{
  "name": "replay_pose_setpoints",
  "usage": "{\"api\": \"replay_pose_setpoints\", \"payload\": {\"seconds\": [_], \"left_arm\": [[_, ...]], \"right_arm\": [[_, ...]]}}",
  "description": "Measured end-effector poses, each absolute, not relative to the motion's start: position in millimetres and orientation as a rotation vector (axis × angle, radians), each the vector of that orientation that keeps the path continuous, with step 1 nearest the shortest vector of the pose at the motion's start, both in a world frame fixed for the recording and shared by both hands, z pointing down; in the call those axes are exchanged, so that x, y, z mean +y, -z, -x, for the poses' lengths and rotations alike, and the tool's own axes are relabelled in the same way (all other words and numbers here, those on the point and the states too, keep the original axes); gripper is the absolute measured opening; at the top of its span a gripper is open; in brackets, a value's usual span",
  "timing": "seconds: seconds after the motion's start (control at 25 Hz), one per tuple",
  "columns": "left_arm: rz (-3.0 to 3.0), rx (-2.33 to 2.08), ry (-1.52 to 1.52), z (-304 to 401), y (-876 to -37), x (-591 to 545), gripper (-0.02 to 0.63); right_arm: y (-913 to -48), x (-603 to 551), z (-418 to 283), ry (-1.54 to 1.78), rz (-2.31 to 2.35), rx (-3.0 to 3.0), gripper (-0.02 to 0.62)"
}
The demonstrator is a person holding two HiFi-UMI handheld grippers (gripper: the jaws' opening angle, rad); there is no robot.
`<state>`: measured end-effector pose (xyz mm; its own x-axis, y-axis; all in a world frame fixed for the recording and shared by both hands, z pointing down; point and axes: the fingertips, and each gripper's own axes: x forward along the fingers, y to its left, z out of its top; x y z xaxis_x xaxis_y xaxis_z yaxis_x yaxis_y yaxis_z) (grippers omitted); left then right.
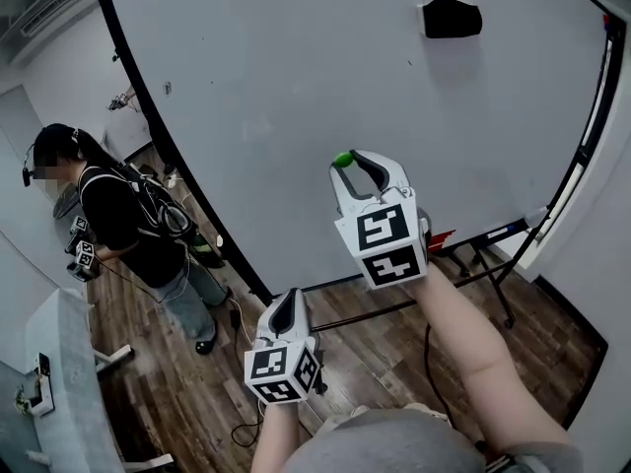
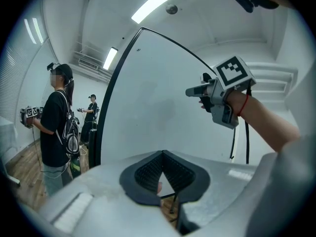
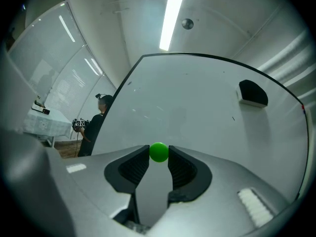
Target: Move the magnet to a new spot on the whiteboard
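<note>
White whiteboard [image 1: 296,87] on a floor stand, black eraser [image 1: 452,16] stuck to it. Right gripper [image 3: 159,156] pinches the green magnet [image 3: 158,151] at its tips, well below-left of the eraser. Judged small, hard, smooth, light: hold across its sides. Left gripper [image 1: 287,302] pressed together, empty.

A large white whiteboard [image 1: 296,87] in a thin black frame stands on black metal legs [image 1: 490,279] on the brown wood-plank floor [image 1: 365,348]. A black block eraser [image 1: 452,16] sticks near its upper right corner. Markers [image 1: 508,231] lie on its ledge.
</note>
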<state>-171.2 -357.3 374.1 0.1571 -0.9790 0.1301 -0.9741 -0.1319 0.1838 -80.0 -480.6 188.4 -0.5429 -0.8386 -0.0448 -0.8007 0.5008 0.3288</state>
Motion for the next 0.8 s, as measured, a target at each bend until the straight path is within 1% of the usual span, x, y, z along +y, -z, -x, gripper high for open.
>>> {"api": "replay_pose_setpoints", "payload": {"seconds": [0.48, 0.8], "left_arm": [[-2.206, -1.886, 0.005, 180.8, -381.2, -365.8, 0.005], [-2.205, -1.884, 0.02, 184.2, -380.3, -369.8, 0.005]], "right_arm": [[-133.8, -523.0, 90.1, 0.586, -1.482, -2.546, 0.12], [-133.6, -538.7, 94.8, 0.591, -1.501, -2.503, 0.121]]}}
